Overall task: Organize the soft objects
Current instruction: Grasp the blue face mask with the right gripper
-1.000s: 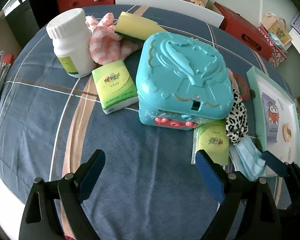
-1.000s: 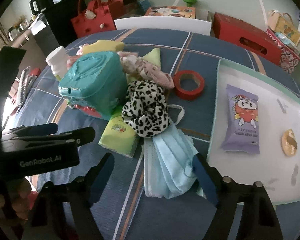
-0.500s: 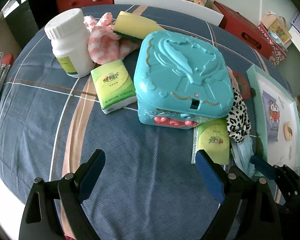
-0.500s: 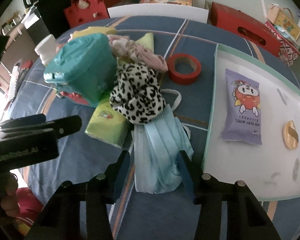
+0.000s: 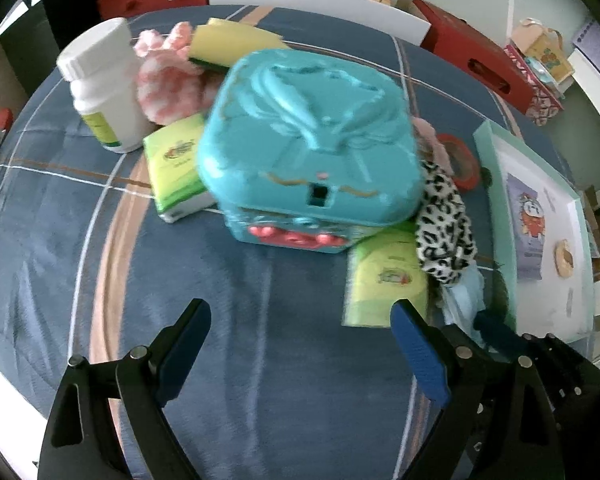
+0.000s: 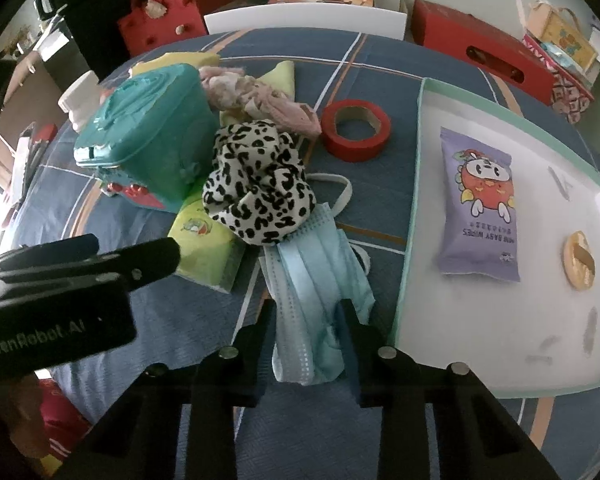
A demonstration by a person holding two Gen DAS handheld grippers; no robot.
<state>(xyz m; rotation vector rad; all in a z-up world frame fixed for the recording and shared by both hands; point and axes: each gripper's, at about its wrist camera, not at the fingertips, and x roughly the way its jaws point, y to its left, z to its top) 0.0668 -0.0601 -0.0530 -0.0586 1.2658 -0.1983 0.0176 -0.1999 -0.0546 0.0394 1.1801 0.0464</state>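
Note:
A pale blue face mask (image 6: 316, 264) lies crumpled on the blue checked cloth, partly under a leopard-print scrunchie (image 6: 256, 184). My right gripper (image 6: 306, 320) is closing on the mask's near end, which is bunched between its pads. In the left wrist view the left gripper (image 5: 300, 332) stands wide open above bare cloth, in front of a teal box (image 5: 312, 140), with nothing between its fingers. The mask (image 5: 462, 300) and the scrunchie (image 5: 444, 224) show at its right. Green tissue packs (image 5: 384, 280) (image 5: 176, 168) flank the box.
A white tray with a teal rim (image 6: 414, 200) at the right holds a purple wipes pack (image 6: 480, 208). Red tape (image 6: 356, 130) and a pink scrunchie (image 6: 256, 96) lie behind the mask. A white bottle (image 5: 100, 88), pink cloth (image 5: 164, 80) and yellow sponge (image 5: 232, 44) sit far left.
The right gripper's fingers have come together from wide apart onto the mask's near end. The left gripper has stayed open in much the same place.

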